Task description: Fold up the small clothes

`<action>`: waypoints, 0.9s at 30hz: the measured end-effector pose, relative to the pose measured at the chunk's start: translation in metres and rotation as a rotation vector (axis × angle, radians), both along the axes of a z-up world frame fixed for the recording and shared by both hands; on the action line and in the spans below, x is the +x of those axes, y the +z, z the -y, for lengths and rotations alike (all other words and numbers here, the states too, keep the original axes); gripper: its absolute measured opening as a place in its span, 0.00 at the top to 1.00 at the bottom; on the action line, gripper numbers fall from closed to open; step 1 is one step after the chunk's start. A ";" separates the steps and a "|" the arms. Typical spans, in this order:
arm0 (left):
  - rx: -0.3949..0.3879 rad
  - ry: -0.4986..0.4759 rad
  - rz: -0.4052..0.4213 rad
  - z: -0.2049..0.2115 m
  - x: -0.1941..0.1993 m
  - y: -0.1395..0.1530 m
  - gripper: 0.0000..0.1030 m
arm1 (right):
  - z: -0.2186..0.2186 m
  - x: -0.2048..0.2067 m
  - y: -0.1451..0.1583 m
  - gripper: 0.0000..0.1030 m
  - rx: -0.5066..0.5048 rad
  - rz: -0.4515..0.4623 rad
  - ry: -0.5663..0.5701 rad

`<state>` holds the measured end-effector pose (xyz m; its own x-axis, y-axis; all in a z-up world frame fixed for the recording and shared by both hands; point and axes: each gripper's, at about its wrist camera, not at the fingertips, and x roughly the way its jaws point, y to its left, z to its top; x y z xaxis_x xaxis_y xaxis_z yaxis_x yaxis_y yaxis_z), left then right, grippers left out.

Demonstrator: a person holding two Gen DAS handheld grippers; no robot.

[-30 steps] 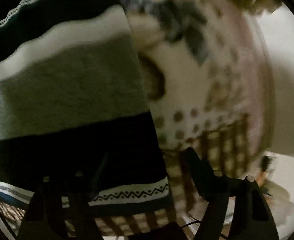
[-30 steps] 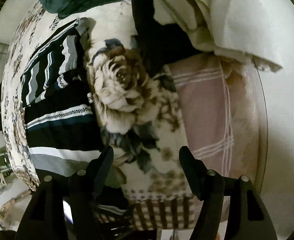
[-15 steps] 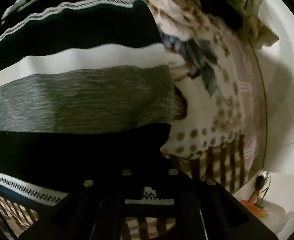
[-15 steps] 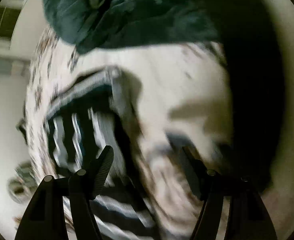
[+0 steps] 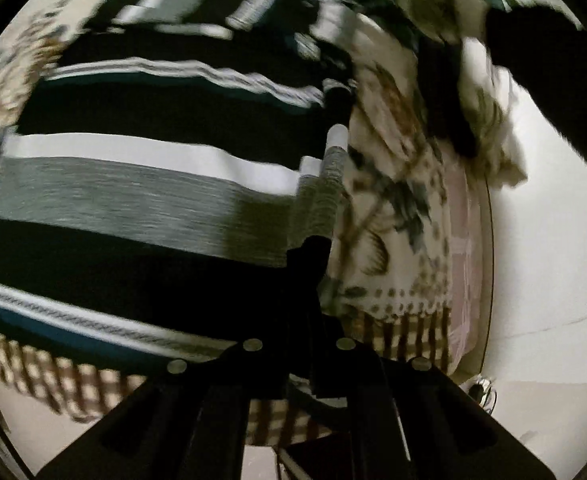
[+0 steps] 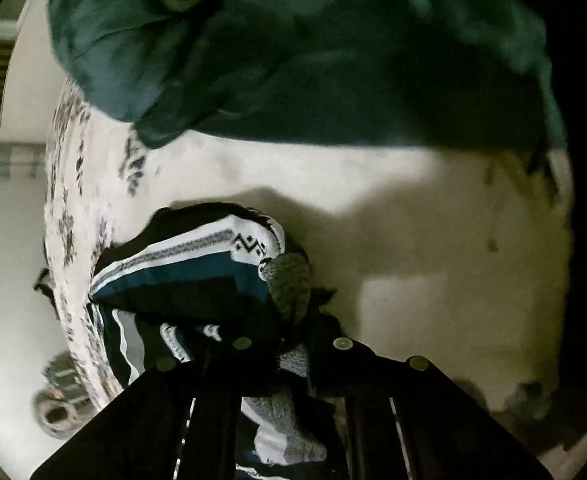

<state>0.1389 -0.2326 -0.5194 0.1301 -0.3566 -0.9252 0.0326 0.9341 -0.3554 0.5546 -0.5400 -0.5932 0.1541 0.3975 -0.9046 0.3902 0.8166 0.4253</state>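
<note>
A striped garment (image 5: 141, 184) in black, white, grey and teal lies on a floral blanket (image 5: 397, 216). My left gripper (image 5: 307, 280) is shut on the garment's right edge near its lower corner. In the right wrist view my right gripper (image 6: 297, 312) is shut on another part of the striped garment (image 6: 197, 264), bunched and lifted above the blanket (image 6: 413, 208); grey knit fabric sticks out between the fingers.
A dark green garment (image 6: 293, 48) lies in a heap at the far side of the blanket. Dark and cream clothes (image 5: 481, 120) are piled at the upper right in the left wrist view. The blanket's edge (image 5: 469, 280) drops to a pale floor on the right.
Both grippers have closed on the striped garment. The right gripper moved toward the far end and now holds a bunched part. The left gripper stays shut on the right edge.
</note>
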 end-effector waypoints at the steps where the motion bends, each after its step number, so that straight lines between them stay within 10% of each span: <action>1: -0.007 0.029 0.002 -0.016 -0.001 0.005 0.96 | -0.006 0.002 0.011 0.91 -0.018 0.009 0.014; 13: -0.069 0.342 0.025 -0.180 -0.016 0.022 0.96 | -0.194 0.063 0.128 0.92 -0.176 0.101 0.235; 27: -0.154 0.550 -0.084 -0.340 -0.030 -0.043 0.99 | -0.469 0.116 0.059 0.93 -0.410 0.038 0.422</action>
